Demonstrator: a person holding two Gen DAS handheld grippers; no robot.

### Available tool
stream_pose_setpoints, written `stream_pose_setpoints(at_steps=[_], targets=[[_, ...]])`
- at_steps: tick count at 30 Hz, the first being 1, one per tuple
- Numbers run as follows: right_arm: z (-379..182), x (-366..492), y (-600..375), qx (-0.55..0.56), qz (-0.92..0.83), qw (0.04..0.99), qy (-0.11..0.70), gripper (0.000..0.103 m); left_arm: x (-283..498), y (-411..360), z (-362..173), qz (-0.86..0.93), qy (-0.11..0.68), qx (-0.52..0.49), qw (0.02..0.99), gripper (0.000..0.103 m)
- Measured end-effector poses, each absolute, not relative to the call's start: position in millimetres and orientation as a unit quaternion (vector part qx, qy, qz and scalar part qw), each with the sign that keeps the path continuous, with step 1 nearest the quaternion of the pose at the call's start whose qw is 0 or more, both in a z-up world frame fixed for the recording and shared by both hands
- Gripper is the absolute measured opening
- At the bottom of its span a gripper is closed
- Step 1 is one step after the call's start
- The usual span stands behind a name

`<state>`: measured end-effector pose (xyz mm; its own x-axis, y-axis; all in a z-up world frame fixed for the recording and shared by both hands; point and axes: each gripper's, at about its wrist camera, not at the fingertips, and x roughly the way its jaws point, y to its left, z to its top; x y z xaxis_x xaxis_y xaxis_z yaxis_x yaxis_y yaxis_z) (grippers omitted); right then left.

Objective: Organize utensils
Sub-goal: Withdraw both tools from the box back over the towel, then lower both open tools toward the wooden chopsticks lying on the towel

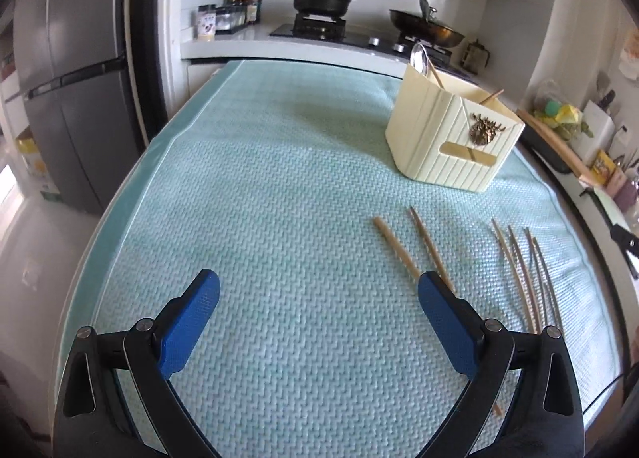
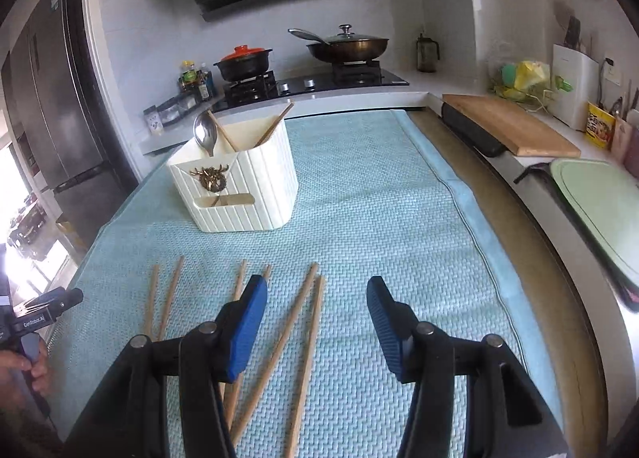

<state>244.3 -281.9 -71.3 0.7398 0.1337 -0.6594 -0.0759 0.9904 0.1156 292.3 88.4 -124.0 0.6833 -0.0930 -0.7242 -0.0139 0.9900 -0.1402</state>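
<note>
Fridge at far left, tall, grey, doors closed.

Table under a pale teal woven mat; mat covers nearly all of the top, a bare tan strip along its right edge in the right view.

Stove on the counter behind. Black pot with red lid on the left burner, lidded wok on the right.

Wooden board on the right counter, past the table edge.

Cream ribbed holder upright on the mat, far half, gold crab ornament on its front. Inside: one spoon, bowl up, and two chopsticks leaning apart.

Loose chopsticks flat on the mat, near half, well apart from the holder. Six count in the right view, in three rough pairs, tips toward the holder.

Left gripper: jaws spread wide, nothing between them, only mat. Its right finger overlaps the near ends of one pair in its own view; contact cannot be told.

Right gripper: jaws parted, released. Rightmost pair lies on the mat below the gap; pads not pressing on them. Middle pair passes under its left finger.

A hand grips the left gripper's handle at the left edge of the right view.
</note>
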Motion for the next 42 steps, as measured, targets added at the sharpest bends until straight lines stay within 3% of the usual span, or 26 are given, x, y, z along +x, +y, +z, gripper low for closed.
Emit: stream_pose_setpoints(at_steps=[7, 12, 17, 27, 36, 42], targets=[[-63.1, 259.9, -270.2, 0.025, 0.071, 0.925, 0.373, 0.053, 274.3, 82.5, -127.0, -0.017, 0.402, -0.058, 0.914, 0.099], [-85.8, 213.0, -276.8, 0.086, 0.065, 0.933, 0.344, 0.053, 236.3, 67.8, -131.3, -0.022, 0.371, -0.067, 0.926, 0.100], [-93.1, 150.6, -290.0, 0.114, 0.069, 0.915, 0.382, 0.053, 197.1, 72.2, -113.0, -0.033, 0.380, -0.121, 0.916, 0.100], [-100.2, 91.1, -302.2, 0.091, 0.064, 0.913, 0.393, 0.053, 166.6, 83.0, -111.7, -0.003, 0.403, -0.131, 0.906, 0.100], [-89.3, 117.8, -284.0, 0.099, 0.096, 0.912, 0.386, 0.033, 190.4, 86.7, -111.7, -0.009, 0.427, -0.154, 0.891, 0.100], [-92.9, 122.5, -293.5, 0.112, 0.083, 0.901, 0.410, 0.030, 190.1, 86.5, -107.9, -0.002, 0.425, -0.143, 0.894, 0.100]])
